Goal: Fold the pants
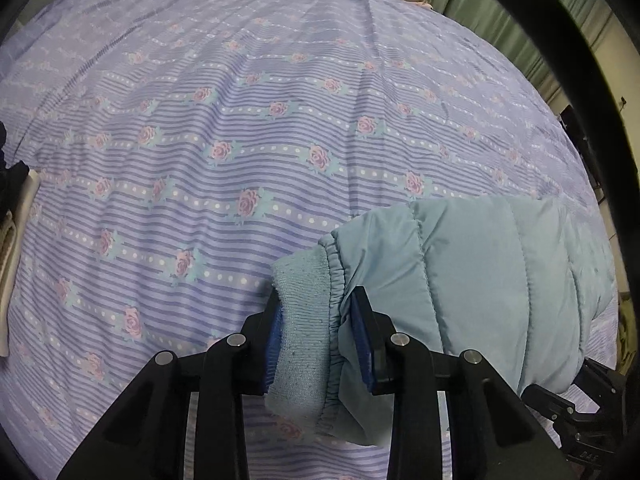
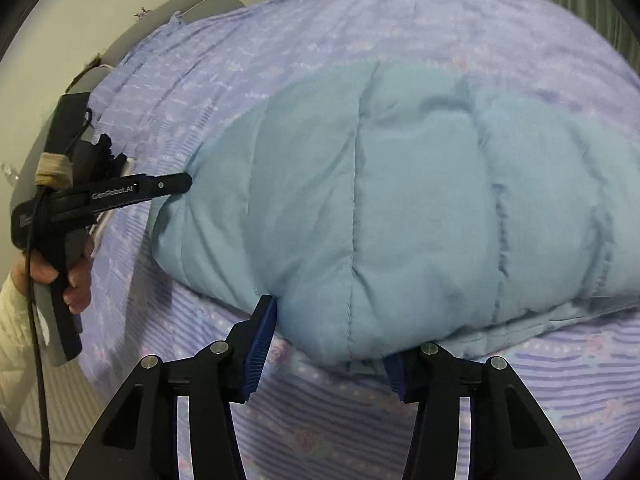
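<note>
Light blue quilted padded pants (image 2: 400, 208) lie on the bed. In the left wrist view my left gripper (image 1: 320, 340) is shut on the ribbed knit cuff (image 1: 300, 320) at the end of a pant leg (image 1: 480, 280), holding it just above the sheet. The left gripper also shows from the side in the right wrist view (image 2: 176, 184), at the pants' left edge. My right gripper (image 2: 332, 344) stands with its jaws wide apart around the near edge of the pants; the padded fabric covers the right finger's tip, and the left finger (image 2: 260, 344) is beside the fabric.
A purple striped bedsheet with pink roses (image 1: 240, 140) covers the bed. Green curtains (image 1: 500, 12) hang behind. A grey headboard (image 2: 192, 4) and a pale wall are at the left in the right wrist view. A white bed edge (image 1: 16, 240) is at far left.
</note>
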`<state>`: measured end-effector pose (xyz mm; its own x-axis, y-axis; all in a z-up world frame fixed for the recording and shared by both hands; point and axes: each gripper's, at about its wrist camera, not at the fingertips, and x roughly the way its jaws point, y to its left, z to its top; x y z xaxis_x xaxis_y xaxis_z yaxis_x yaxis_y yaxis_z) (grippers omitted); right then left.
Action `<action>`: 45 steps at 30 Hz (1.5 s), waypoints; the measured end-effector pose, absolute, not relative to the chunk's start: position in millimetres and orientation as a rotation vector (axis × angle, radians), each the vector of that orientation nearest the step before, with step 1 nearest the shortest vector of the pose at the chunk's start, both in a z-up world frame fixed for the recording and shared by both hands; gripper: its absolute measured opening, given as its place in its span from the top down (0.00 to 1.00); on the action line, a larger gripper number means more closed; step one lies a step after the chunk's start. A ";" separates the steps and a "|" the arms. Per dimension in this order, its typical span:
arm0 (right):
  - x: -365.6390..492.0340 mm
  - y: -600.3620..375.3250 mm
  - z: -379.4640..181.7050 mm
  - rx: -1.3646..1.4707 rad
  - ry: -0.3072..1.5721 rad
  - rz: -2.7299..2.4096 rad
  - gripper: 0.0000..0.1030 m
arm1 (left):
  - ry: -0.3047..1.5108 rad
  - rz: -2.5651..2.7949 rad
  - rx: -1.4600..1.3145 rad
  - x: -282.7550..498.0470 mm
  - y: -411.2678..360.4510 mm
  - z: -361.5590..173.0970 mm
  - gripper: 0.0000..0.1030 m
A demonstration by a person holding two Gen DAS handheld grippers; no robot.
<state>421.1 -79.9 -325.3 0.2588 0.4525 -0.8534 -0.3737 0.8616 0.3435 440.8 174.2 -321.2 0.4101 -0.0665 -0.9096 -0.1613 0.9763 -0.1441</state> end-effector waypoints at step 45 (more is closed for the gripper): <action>355.3 -194.0 -259.1 0.189 1.044 0.187 0.39 | 1.049 -0.180 -0.008 412.5 27.1 -261.3 0.77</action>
<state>355.3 -194.0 -259.1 0.4896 0.2423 -0.8376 -0.0629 0.9679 0.2433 412.5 27.1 -261.3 0.4849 -0.1517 -0.8613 0.1439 0.9853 -0.0925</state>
